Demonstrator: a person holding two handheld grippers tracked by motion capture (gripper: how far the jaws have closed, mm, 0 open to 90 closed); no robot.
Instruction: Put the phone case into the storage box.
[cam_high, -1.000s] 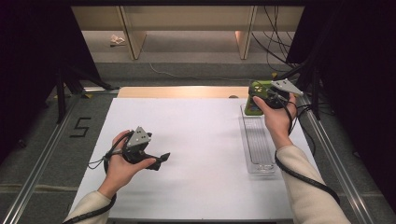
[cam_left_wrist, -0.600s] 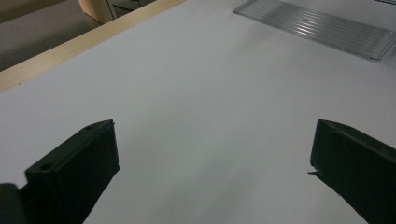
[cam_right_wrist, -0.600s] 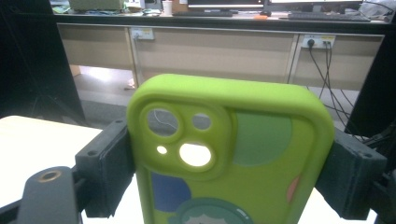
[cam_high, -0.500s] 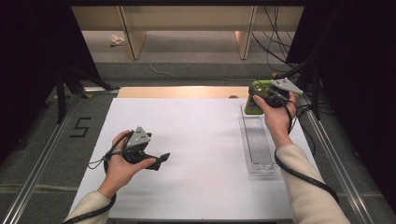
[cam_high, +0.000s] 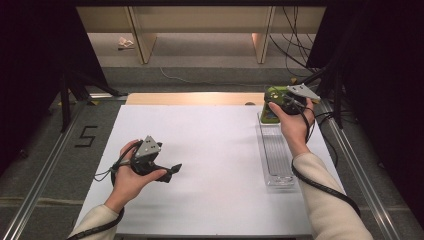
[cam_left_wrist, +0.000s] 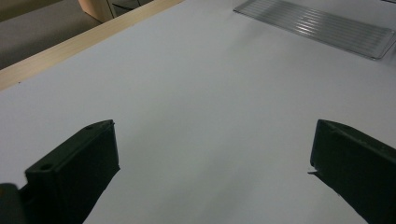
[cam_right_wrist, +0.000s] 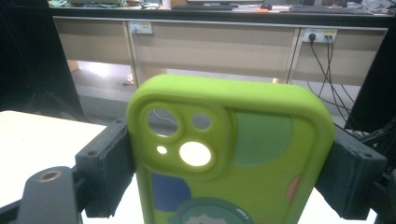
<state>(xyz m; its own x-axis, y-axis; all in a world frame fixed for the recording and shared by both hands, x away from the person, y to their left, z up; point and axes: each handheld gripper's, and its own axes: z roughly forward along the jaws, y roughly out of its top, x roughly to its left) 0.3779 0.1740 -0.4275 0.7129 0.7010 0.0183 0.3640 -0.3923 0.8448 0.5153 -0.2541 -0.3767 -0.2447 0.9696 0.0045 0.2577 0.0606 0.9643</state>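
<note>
Two grippers are over the white table (cam_high: 220, 150). At about eight o'clock in the high view, the left gripper (cam_high: 172, 170) sits low over bare tabletop, its jaws spread wide with nothing between them. Toward three o'clock lies a clear ribbed tray (cam_high: 276, 155), lengthwise along the table's right side. At one o'clock, just past the tray's far end, the right gripper (cam_right_wrist: 229, 168) is clamped on a lime-green phone case (cam_right_wrist: 233, 154), jaws pressing both long edges, camera cut-outs uppermost.
</note>
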